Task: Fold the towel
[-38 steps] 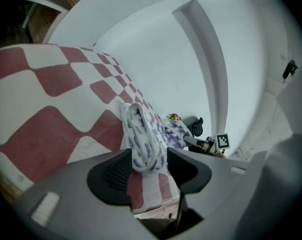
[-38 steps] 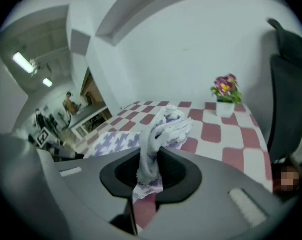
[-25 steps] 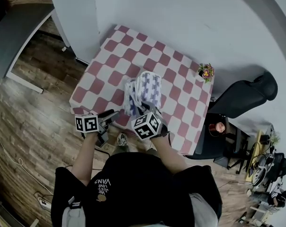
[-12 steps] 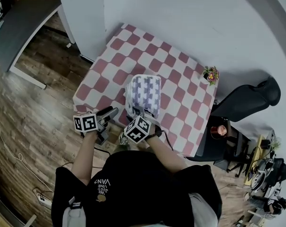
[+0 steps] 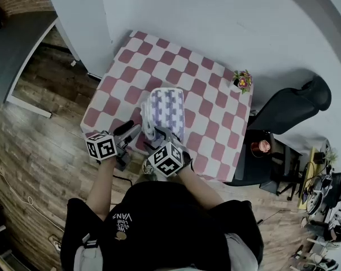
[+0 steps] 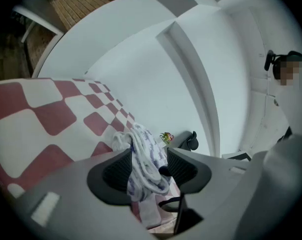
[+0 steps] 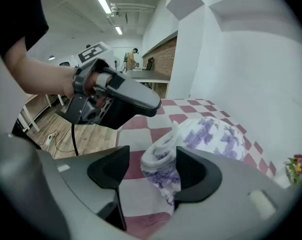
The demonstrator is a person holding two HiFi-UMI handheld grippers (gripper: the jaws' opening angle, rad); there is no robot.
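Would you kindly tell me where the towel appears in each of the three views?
Head view: towel at centre, on the checkered table.
Left gripper view: towel low centre.
Right gripper view: towel centre right.
Shared landmark: flower pot at the table's far corner.

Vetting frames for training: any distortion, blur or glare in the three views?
Head view: heavy fisheye, wall edges bow; towel sharp, light even. Left gripper view: round dark vignette, tablecloth checks stretched near the lens. Right gripper view: ceiling lights bright, no glare on towel; corners black.
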